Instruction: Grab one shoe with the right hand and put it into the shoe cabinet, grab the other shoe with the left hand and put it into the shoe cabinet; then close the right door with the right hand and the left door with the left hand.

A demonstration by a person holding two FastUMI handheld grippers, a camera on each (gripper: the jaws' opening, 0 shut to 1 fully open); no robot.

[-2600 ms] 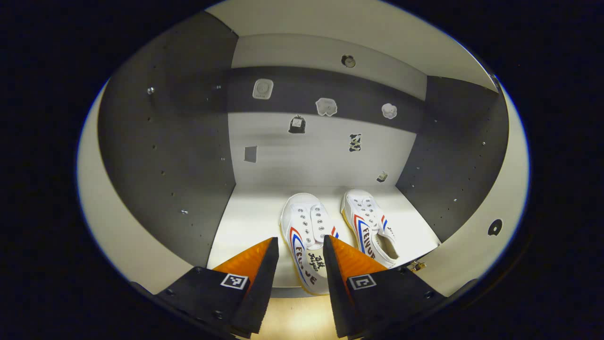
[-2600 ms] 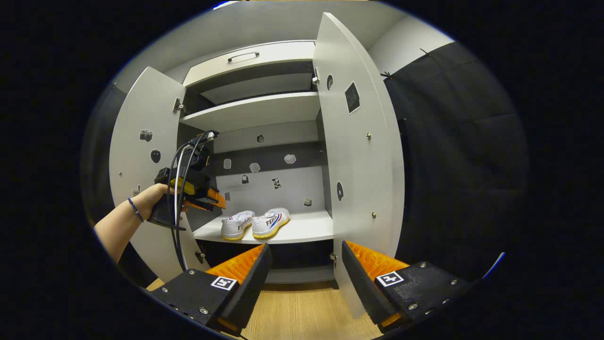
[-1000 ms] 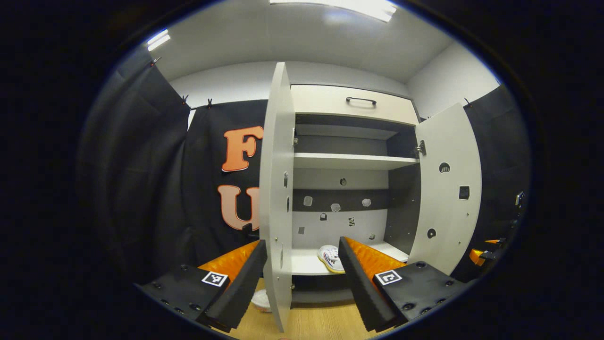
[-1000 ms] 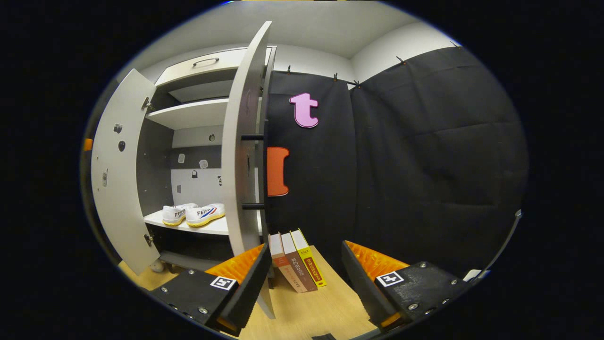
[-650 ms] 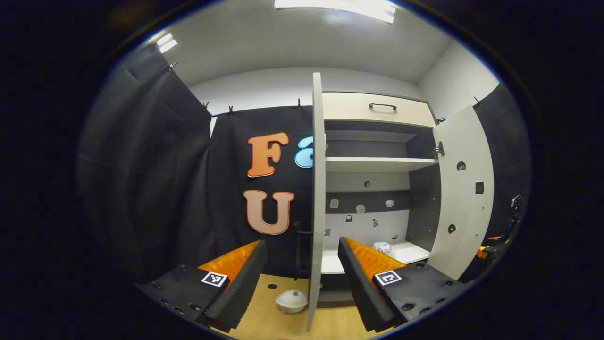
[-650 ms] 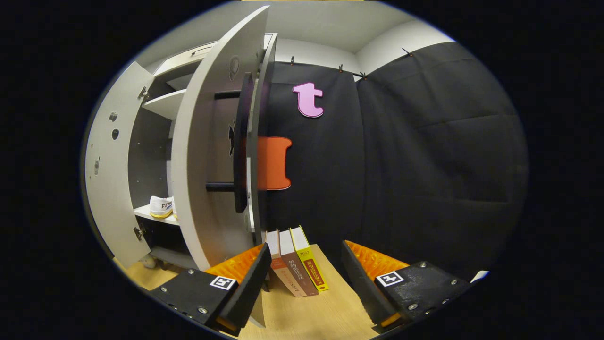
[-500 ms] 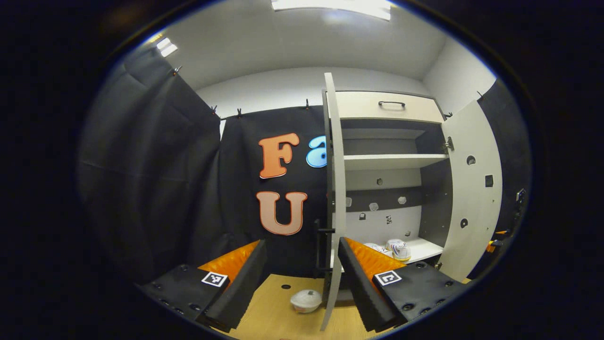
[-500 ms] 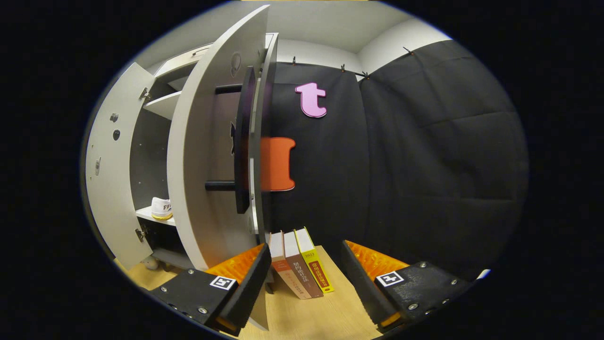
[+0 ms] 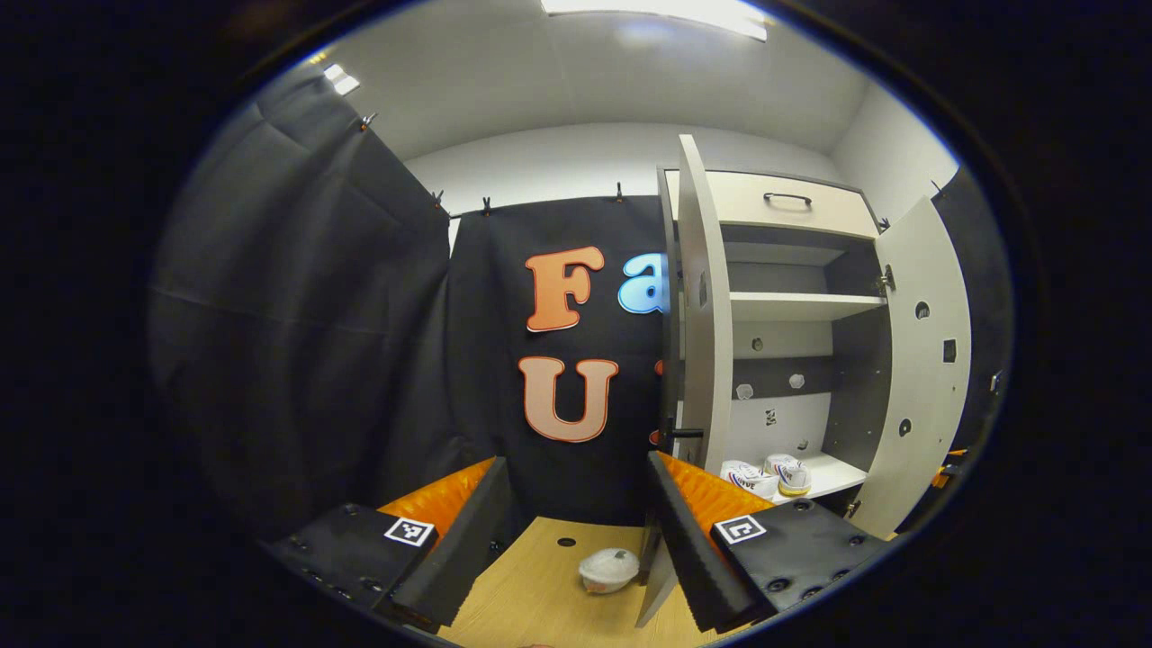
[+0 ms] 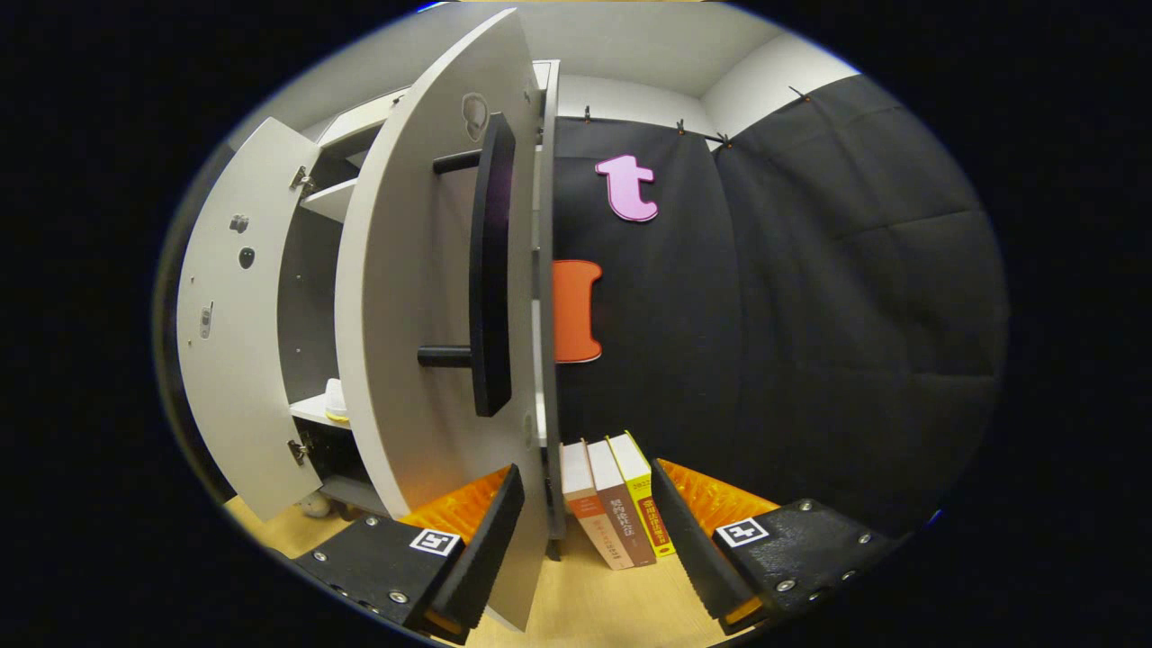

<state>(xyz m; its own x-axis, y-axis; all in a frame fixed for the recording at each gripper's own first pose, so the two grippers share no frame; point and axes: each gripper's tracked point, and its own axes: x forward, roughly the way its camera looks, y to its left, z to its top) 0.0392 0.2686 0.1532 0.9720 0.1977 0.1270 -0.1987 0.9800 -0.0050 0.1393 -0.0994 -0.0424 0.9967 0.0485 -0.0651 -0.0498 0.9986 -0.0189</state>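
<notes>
Both cameras are swinging outward compared with a moment ago: in the left gripper view the left door [image 9: 704,306] is now sitting right of centre and showing more of its inner face, while the booth's black cloth wall [image 9: 360,342] is taking up more of the middle. In the right gripper view the right door [image 10: 409,297] is looming closer, its dark bar handle [image 10: 490,270] facing the camera, and less of the shoe than before is peeking past the door's edge.

The left gripper [image 9: 576,531] is hanging with its jaws released and holding nothing. The right gripper [image 10: 589,540] is likewise spread and empty, its jaws straddling the lower edge of the right door without pressing on it.

The two shoes [image 9: 765,475] are lying side by side on the lower shelf [image 9: 832,472] of the shoe cabinet [image 9: 792,270], both doors standing open.

A small white lidded bowl [image 9: 608,569] is sitting on the wooden floor [image 9: 540,594] near the left door's foot. Three books [image 10: 612,508] are leaning beside the cabinet against the cloth wall.
</notes>
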